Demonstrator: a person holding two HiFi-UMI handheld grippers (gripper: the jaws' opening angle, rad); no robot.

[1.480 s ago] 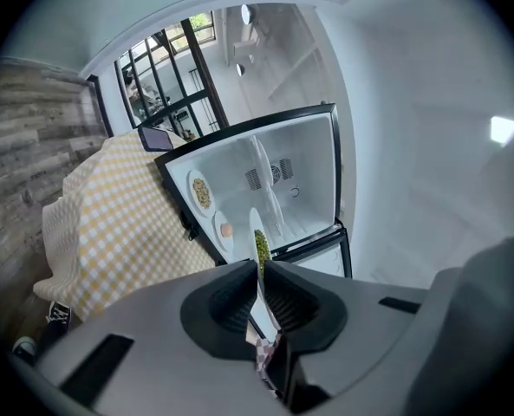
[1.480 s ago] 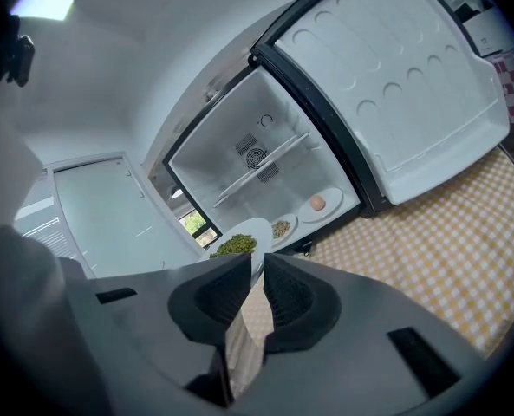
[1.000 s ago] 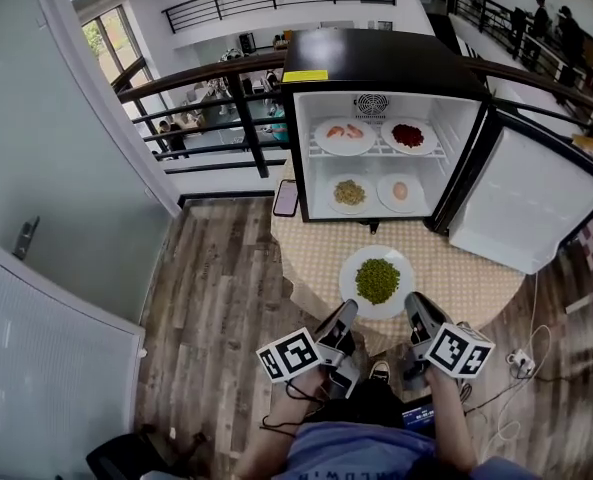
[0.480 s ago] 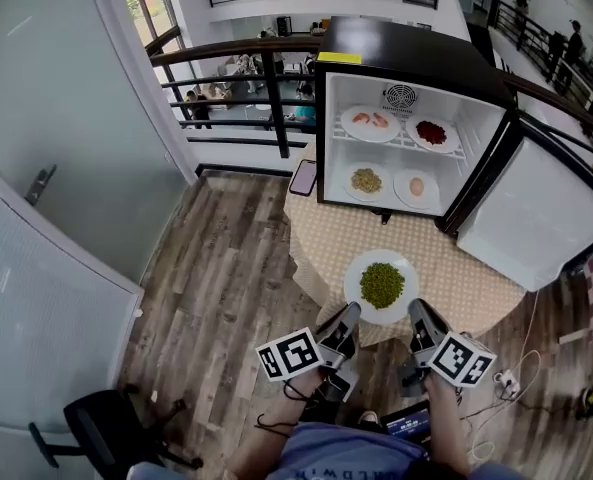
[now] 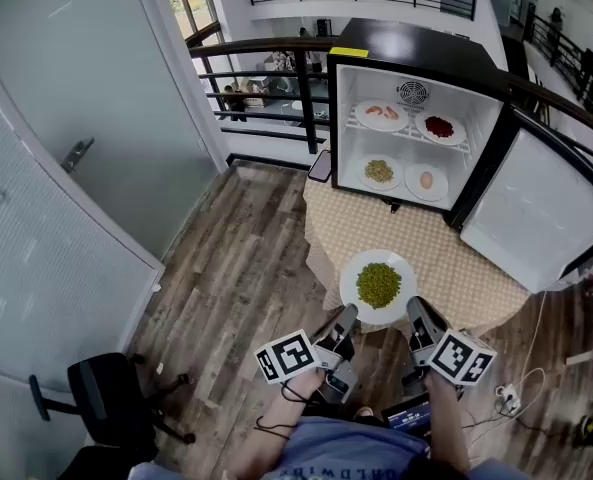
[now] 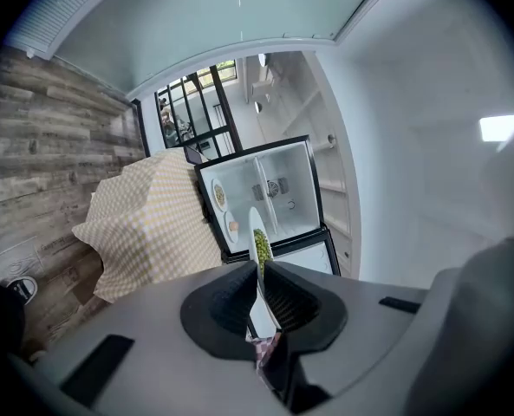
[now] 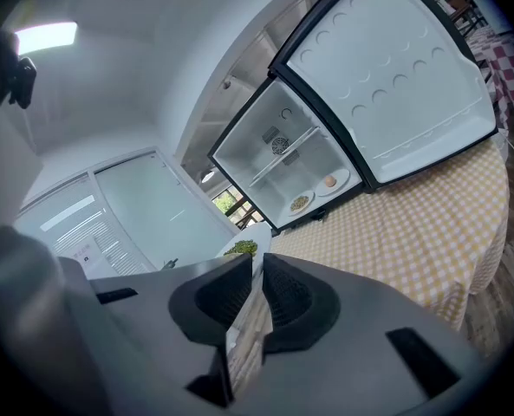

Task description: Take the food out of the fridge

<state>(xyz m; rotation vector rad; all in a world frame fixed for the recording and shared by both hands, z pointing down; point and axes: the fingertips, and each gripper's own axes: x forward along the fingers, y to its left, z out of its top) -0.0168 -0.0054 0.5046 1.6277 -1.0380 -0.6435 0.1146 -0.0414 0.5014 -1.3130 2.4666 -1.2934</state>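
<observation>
At far left a black chair (image 5: 101, 393) stands on the wood floor (image 5: 236, 258); above it rises a frosted glass wall (image 5: 66, 88); a dark rail (image 5: 266, 48) runs along the floor's far edge. A phone (image 5: 320, 166) sits just beside the left wall of the fridge (image 5: 416, 53), at the far-left edge of the table (image 5: 456, 258), which wears a yellow checked cloth.

The left gripper (image 5: 348, 314) is clamped on the near-left rim of the plate (image 5: 378, 286); in the left gripper view its jaws stand almost together, the thin white rim pinched between the pads. The plate is white and heaped with green food; it lies over the table's near edge, outside the fridge and well apart from it; whether it rests on the cloth cannot be told. The right gripper (image 5: 414, 310) has the near-right rim; its jaws are closing, with the rim between them and the pads on it.

The fridge is black and stands open at the table's far side; on its upper shelf (image 5: 408, 134) lie a pink dish (image 5: 381, 115) and, to its right, a red dish (image 5: 439, 128); below them lie a yellow-green dish (image 5: 379, 172) and a pale dish (image 5: 426, 180) holding one round piece; the door (image 5: 541, 208) hangs wide open at right.
</observation>
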